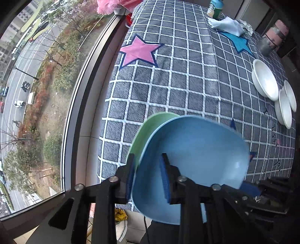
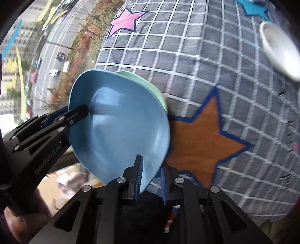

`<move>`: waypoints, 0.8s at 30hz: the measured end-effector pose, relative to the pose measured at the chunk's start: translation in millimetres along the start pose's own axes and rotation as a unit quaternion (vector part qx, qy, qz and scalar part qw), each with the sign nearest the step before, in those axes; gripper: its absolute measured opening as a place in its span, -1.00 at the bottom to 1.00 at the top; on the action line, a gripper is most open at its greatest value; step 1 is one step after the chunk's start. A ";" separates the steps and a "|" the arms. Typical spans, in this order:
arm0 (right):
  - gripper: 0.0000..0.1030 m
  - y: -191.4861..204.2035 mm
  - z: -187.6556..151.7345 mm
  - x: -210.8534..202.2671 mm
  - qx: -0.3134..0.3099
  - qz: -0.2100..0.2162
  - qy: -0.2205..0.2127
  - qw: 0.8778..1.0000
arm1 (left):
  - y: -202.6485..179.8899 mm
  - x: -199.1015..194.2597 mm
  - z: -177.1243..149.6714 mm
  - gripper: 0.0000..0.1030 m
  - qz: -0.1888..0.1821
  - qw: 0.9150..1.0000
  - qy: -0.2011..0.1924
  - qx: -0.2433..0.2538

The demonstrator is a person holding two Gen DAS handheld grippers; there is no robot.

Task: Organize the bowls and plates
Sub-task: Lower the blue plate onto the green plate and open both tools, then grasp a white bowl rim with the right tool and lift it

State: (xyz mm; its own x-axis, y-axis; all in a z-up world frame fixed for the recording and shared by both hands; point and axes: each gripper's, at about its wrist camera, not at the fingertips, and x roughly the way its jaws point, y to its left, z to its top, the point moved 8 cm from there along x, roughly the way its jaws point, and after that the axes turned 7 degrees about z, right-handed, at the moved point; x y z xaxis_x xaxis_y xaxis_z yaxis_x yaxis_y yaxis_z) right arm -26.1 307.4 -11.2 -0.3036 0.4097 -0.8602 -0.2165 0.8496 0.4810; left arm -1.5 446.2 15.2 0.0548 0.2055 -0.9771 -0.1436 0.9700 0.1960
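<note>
Bowls [image 1: 191,159] are what both my tongs work on: a blue one nested in a green one [image 1: 148,131], lifted above the near edge of the checked tablecloth [image 1: 187,75]. My left tongs [image 1: 148,176] straddle the rim of the pair, one finger outside and one inside, with a slight gap at the pads, so they stand open rather than clamped. My right tongs [image 2: 150,180] pinch the blue bowl's [image 2: 120,127] near rim tight. On the left tongs' black body, seen from the right wrist, I read raised letters like "GenRobot", partly blurred. Three white bowls [image 1: 265,82] sit by the cloth's right edge. A bottle [image 1: 215,8] stands at the far edge, its label unreadable.
</note>
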 end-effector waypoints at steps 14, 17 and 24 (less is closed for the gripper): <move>0.52 -71.5 1.7 -63.7 0.081 -0.108 -0.108 0.985 | -83.3 -15.2 -6.3 0.42 -0.095 0.992 -0.011 0.084; 0.52 -105.5 -11.4 -98.0 0.122 -0.118 -0.141 0.975 | -122.2 -29.4 -6.0 0.42 -0.132 0.985 -0.012 0.114; 0.52 -216.8 -39.9 -164.9 0.253 -0.121 -0.204 0.938 | -203.8 -51.9 -6.9 0.42 -0.165 0.973 -0.013 0.158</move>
State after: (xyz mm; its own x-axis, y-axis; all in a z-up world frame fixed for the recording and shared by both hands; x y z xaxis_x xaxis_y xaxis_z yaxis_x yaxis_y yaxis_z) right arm 33.9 42.4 33.1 0.0995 0.1898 -0.9768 0.2667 0.9406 0.2099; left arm 18.1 236.9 25.5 0.0721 -0.1254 -0.9895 0.1967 0.9744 -0.1091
